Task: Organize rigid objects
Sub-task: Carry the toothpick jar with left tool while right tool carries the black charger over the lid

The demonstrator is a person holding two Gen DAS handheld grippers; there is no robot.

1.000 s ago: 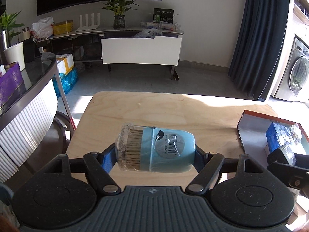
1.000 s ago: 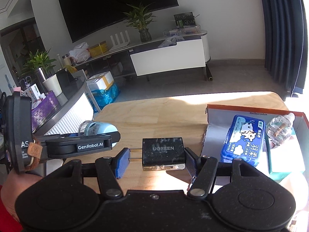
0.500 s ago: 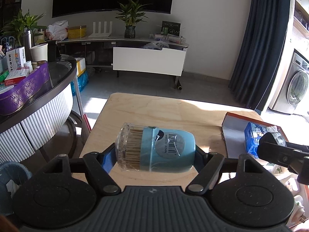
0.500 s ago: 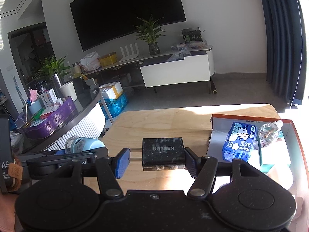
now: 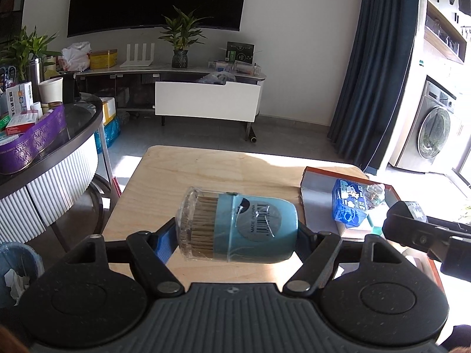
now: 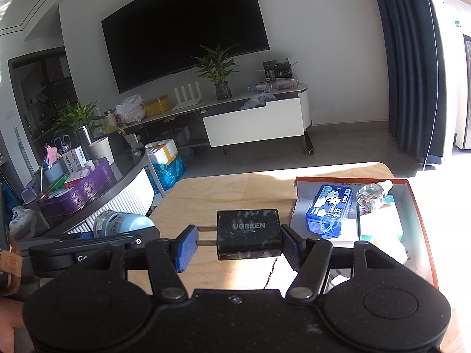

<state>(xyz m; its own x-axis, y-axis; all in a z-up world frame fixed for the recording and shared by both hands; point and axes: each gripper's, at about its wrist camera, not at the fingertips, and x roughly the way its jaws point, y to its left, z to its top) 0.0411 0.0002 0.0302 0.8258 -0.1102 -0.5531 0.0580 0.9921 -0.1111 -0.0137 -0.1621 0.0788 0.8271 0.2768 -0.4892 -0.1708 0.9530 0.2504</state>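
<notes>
My left gripper (image 5: 235,235) is shut on a blue toothpick jar (image 5: 238,228) lying sideways, its clear lid end to the left, held above the wooden table (image 5: 206,176). My right gripper (image 6: 238,242) is shut on a black UGREEN charger (image 6: 248,234), its prongs against the left pad, also above the table. The open cardboard box (image 6: 421,220) lies to the right and holds a blue case (image 6: 328,207) and a small clear bottle (image 6: 371,195). The jar also shows in the right wrist view (image 6: 123,222), the box in the left wrist view (image 5: 315,194).
A round dark side table with a purple basket (image 5: 32,141) stands to the left. A waste bin (image 5: 14,267) sits on the floor at lower left. A TV cabinet (image 5: 206,103) and a washing machine (image 5: 435,129) lie beyond the table.
Both grippers have risen and pulled back from the table with their objects still held. The table and box now look smaller and farther away.
</notes>
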